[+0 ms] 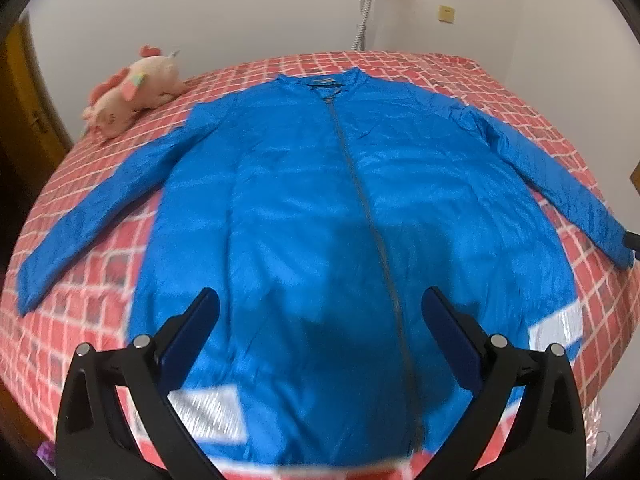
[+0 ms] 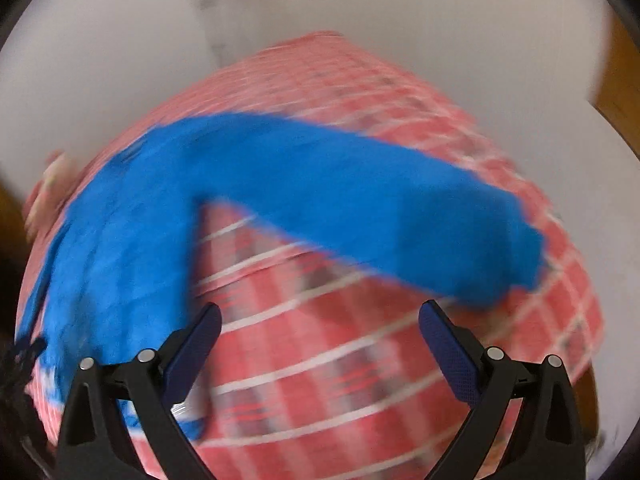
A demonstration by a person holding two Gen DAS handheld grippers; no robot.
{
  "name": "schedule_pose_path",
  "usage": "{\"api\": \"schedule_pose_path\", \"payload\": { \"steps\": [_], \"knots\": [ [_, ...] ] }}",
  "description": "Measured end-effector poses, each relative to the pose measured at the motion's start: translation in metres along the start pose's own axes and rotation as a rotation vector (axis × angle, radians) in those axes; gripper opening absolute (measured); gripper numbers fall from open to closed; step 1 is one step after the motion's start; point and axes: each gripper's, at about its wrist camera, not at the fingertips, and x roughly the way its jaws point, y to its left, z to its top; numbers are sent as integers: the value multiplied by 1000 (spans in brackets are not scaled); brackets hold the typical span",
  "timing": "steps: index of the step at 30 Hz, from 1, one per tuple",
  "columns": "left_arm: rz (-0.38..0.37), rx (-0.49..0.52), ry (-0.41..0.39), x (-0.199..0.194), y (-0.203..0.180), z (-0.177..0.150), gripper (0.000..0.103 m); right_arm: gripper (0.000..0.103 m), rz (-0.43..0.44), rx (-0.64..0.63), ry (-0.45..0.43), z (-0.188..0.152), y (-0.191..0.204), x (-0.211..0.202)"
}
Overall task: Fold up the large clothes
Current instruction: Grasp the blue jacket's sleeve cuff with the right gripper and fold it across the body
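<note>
A blue zip-up jacket (image 1: 300, 200) lies flat and face up on a bed, collar at the far end, both sleeves spread out to the sides. It has silver reflective patches near the hem. My left gripper (image 1: 320, 304) is open and empty, held above the jacket's lower front near the zipper. In the blurred right wrist view, the jacket's sleeve (image 2: 380, 208) stretches across the bed toward the right. My right gripper (image 2: 320, 320) is open and empty above the bedspread, just in front of that sleeve and right of the jacket's body.
The bed has a red and white checked bedspread (image 1: 500, 92). A pink plush toy (image 1: 132, 92) lies at its far left corner. White walls stand behind, a wooden door (image 1: 24, 92) at the left and wooden furniture (image 2: 616, 80) at the right.
</note>
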Motion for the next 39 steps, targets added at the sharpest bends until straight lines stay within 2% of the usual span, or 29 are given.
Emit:
{"api": "schedule_pose_path", "payload": {
  "steps": [3, 7, 10, 13, 15, 17, 18, 19, 21, 25, 31, 34, 39],
  "knots": [
    [-48, -7, 30, 21, -1, 17, 100, 99, -32, 109, 41, 25, -54, 16],
    [-49, -47, 65, 44, 4, 30, 100, 99, -84, 180, 78, 48, -103, 35],
    [-27, -53, 71, 54, 7, 34, 100, 99, -98, 192, 115, 53, -117, 51],
    [-24, -63, 79, 60, 13, 36, 100, 95, -53, 242, 178, 53, -131, 70],
    [-8, -64, 73, 62, 16, 36, 100, 94, -33, 250, 179, 52, -134, 74],
    [6, -62, 70, 64, 17, 37, 100, 88, -36, 220, 164, 50, -128, 71],
    [9, -62, 71, 65, 18, 38, 100, 80, -36, 212, 159, 50, -124, 69],
    [10, -62, 71, 67, 19, 39, 100, 66, -27, 204, 149, 48, -122, 66],
    [5, -62, 72, 68, 20, 39, 100, 49, 2, 186, 145, 49, -116, 64],
    [-2, -55, 69, 70, 21, 40, 100, 35, -11, 133, 98, 51, -98, 44],
    [-10, -61, 57, 67, 29, 42, 100, 29, 51, 62, -1, 65, -62, 3],
    [-12, -63, 49, 65, 33, 44, 100, 29, 131, -5, -39, 80, -17, -15],
    [-32, -93, 62, 69, 45, 52, 100, 28, 225, -156, -49, 100, 73, -15]
  ]
}}
